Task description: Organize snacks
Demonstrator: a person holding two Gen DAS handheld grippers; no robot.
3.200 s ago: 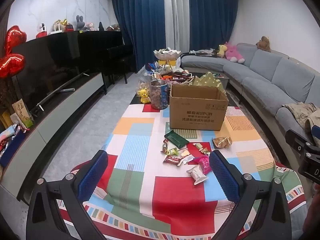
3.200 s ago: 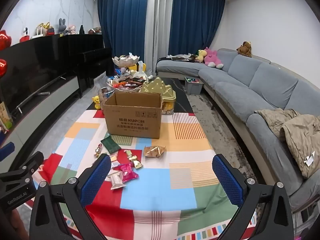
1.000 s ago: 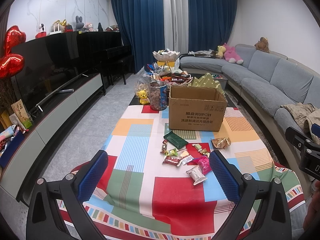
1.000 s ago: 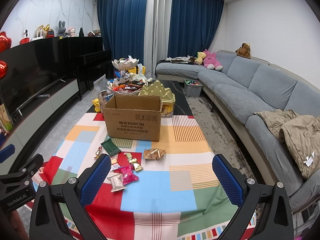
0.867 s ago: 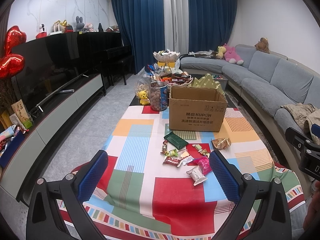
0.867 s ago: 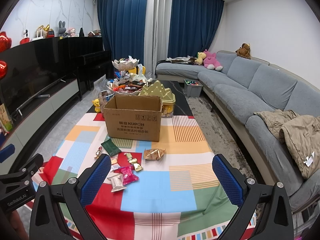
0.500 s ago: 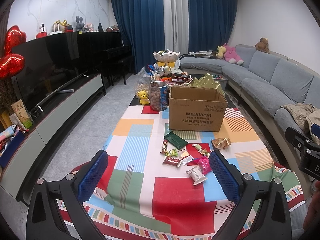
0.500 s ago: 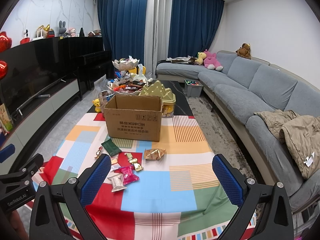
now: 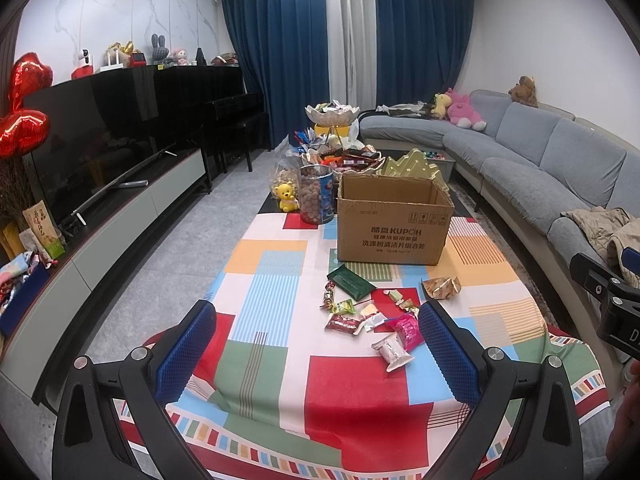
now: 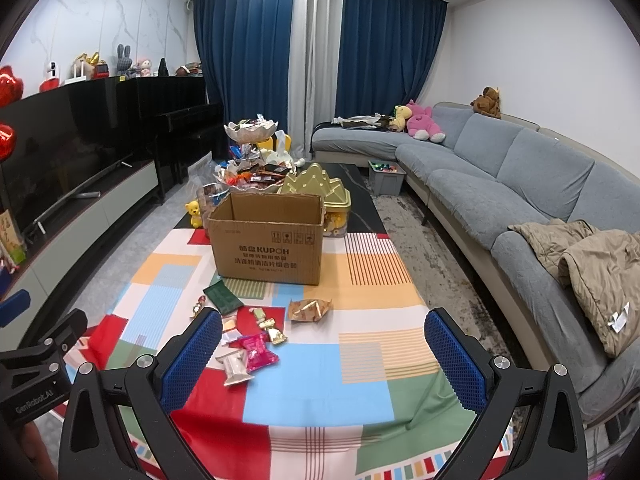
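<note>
Left gripper [image 9: 318, 350] and right gripper [image 10: 323, 354] hang spread and empty over the near table [image 10: 320, 384] edge. At 12 o'clock beyond them, loose snacks [image 9: 372, 312] lie scattered on the cloth: light, crinkly, likely slippery wrappers, best pinched at a sealed end. Farther at 12, the box [image 9: 394, 220] stands open; its contents are hidden.

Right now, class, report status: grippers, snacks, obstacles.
Left hand-held gripper and right hand-held gripper open, empty. Loose snacks on tablecloth, before open cardboard box. Path unobstructed.
</note>
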